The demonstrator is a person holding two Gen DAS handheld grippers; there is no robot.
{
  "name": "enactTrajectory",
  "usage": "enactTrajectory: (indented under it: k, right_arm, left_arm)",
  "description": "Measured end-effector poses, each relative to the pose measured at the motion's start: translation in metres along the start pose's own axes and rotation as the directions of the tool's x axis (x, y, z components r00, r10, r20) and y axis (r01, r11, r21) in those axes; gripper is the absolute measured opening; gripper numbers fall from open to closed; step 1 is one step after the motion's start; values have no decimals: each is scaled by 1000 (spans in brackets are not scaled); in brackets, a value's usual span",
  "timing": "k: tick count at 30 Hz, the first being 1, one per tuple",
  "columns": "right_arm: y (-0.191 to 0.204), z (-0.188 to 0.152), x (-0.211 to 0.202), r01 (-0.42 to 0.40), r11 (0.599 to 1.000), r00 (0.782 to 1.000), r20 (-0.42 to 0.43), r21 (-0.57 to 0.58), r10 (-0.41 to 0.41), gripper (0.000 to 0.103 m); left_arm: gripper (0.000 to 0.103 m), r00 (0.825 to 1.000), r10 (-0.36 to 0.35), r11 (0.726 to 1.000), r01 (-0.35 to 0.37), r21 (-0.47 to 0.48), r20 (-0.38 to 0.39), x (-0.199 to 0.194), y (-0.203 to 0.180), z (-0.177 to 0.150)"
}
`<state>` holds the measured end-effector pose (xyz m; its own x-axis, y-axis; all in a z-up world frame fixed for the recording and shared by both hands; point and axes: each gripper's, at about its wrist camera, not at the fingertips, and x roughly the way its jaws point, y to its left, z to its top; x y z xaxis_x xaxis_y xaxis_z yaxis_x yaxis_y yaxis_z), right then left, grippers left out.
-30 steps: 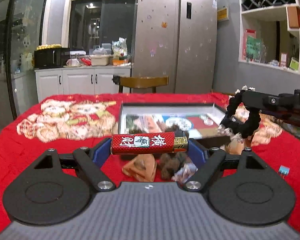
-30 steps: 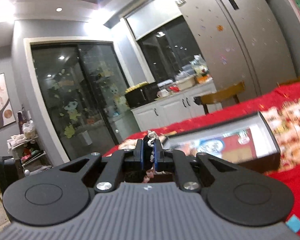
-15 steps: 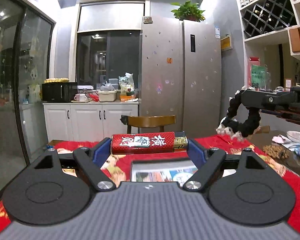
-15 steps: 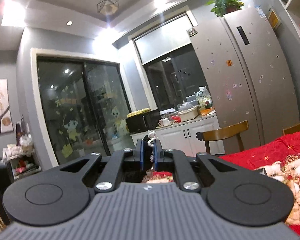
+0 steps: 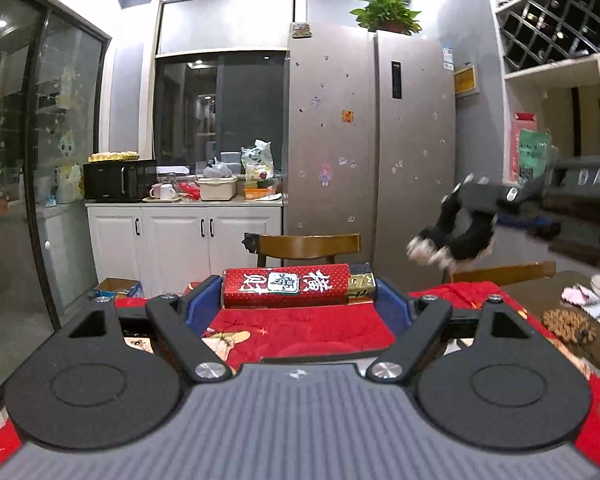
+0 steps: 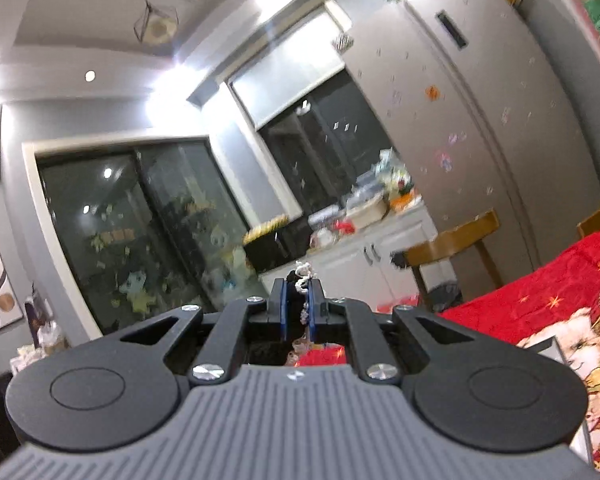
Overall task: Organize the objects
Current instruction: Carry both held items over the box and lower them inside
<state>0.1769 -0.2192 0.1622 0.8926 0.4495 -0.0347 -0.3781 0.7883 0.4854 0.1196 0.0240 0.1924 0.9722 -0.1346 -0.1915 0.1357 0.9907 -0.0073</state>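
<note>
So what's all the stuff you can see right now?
lighter: one, red with gold end, held crosswise in left claw
hair tie: one, black with white trim, hanging from right claw
tablecloth: one, red, on table
chair: one, brown wood, behind table
fridge: one, silver, back wall
plant: one, green, atop fridge
microwave: one, black, on counter
cabinets: white, under counter
left claw: gripping lighter
right claw: pinching hair tie

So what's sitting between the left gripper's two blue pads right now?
The red lighter with the gold cap, lying crosswise and clamped end to end between the left gripper's pads, above the red tablecloth. The left wrist view shows it.
</note>
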Motion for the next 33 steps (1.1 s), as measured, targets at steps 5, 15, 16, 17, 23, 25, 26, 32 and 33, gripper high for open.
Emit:
enactTrajectory:
  k: [5,15,16,17,23,25,26,32,33]
  right_arm:
    - [-13,1,25,27,999,1000,-6,22,-27,12]
    - [-52,-32,73,97,991,986,-143,96,-83,12]
    - [-56,-35,75,105,990,985,-146,96,-90,12]
    - [-61,-39,77,113,989,984,-151,99,-97,12]
    - [-78,-62,103,227,971,945,-256,70,-203,12]
    - [-84,-74,113,255,964,923,-316,70,-221,12]
    - [-88,-81,117,272,958,909,-350,86,-227,12]
    - [-101,-95,119,287,952,890,-397,106,-224,12]
    - [-102,-96,118,291,950,886,-404,109,-226,12]
  left_arm:
    - [85,1000,-6,1000,5,-22,-23,35,1,4]
    - [85,984,-62,998,57,-31,-165,109,15,-34]
    - [85,982,-68,997,62,-39,-179,114,18,-40]
    - [85,977,-83,996,75,-50,-197,120,21,-46]
    - [85,944,-94,995,77,-64,-316,155,32,-80]
    - [85,931,-88,996,78,-44,-355,164,30,-94]
    - [85,925,-85,996,74,-43,-370,166,30,-101]
    - [85,890,-80,997,74,-31,-450,182,32,-123]
    - [85,890,-75,997,73,-20,-450,182,33,-124]
